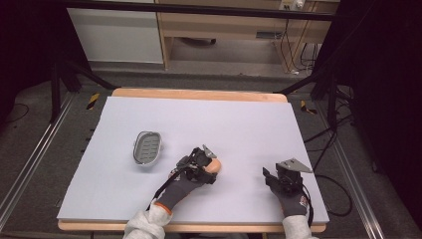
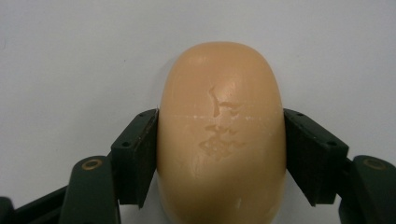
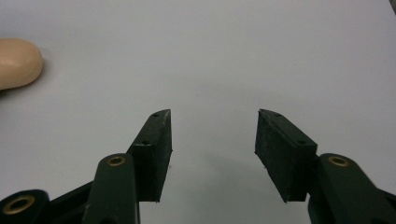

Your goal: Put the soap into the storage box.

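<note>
With the left hand-held gripper (image 2: 219, 154) clamped on the smooth peach-coloured oval soap bar (image 2: 220, 140) on the white counter (image 1: 209, 119) and the right hand-held gripper (image 3: 214, 149) wide and empty, a steady, level lift seemed best.

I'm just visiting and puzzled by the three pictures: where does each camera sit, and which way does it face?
High view: above the person's side, facing forward and down on the white-covered table; both gloved hands show.
Left gripper view: rides the left gripper, its fingers clamping the oval peach-coloured soap bar.
Right gripper view: rides the open right gripper.
Shared: the soap bar also lies at the right gripper view's left edge.
</note>
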The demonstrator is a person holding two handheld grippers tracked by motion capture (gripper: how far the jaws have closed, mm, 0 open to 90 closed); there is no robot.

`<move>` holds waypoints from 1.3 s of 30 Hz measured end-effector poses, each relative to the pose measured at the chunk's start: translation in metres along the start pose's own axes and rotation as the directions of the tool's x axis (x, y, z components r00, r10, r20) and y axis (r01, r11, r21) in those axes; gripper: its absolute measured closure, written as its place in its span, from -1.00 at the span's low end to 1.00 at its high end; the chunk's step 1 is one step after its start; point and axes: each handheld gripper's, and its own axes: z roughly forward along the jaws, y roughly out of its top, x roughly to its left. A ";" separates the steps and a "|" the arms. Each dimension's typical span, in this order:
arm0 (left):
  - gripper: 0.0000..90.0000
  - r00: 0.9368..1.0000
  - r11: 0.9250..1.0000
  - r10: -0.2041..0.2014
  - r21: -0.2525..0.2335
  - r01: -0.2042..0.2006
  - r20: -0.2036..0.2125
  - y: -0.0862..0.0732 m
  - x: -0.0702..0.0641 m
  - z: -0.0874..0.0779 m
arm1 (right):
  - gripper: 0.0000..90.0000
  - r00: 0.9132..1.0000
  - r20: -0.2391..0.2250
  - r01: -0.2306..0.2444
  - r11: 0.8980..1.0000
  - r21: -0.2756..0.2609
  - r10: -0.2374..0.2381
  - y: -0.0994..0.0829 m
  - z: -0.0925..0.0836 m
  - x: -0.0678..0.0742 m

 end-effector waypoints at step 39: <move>-0.29 0.999 0.996 -0.040 -0.073 0.041 0.010 -0.001 0.014 -0.048 | 0.02 1.000 -0.004 -0.001 1.000 -0.002 0.001 0.000 -0.001 -0.001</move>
